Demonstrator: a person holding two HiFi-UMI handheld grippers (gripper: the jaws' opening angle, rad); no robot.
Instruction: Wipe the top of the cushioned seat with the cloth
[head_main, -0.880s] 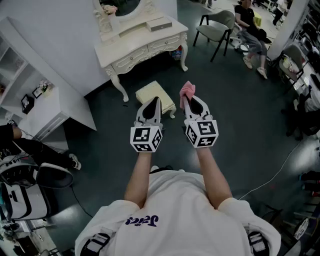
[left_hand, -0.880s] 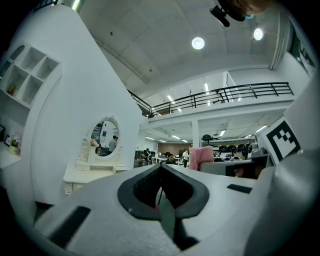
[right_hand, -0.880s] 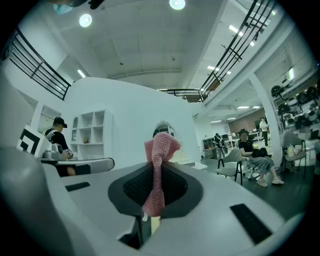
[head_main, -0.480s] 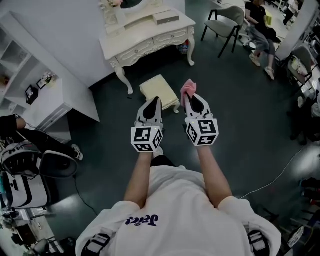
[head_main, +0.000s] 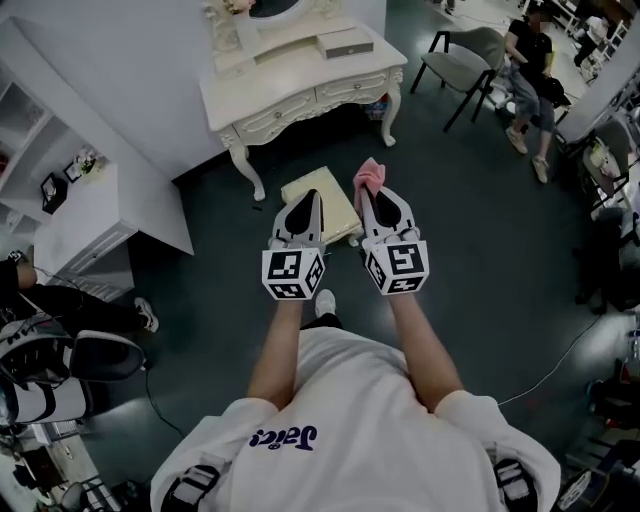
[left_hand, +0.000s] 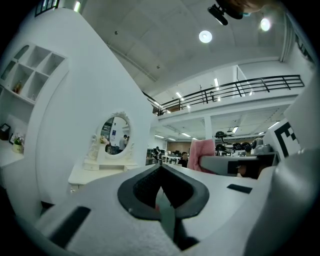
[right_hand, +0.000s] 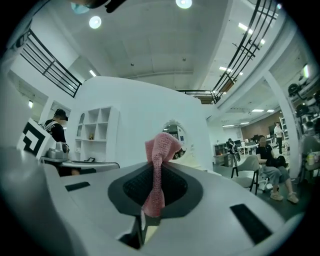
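Only one bit of print is in sight: a purple script word (head_main: 283, 437) on the person's white shirt (head_main: 350, 390), well behind both sets of jaws. From the head view it appears upside down. It has about five letters with a looped capital at one end, too small and stylised to read for sure.

Just behind the jaws of the left gripper (head_main: 311, 203) and the right gripper (head_main: 368, 200), the left cube (head_main: 293, 275) and right cube (head_main: 396, 268) carry black-and-white square marker patterns, not letters or numbers.

Nothing else is readable.
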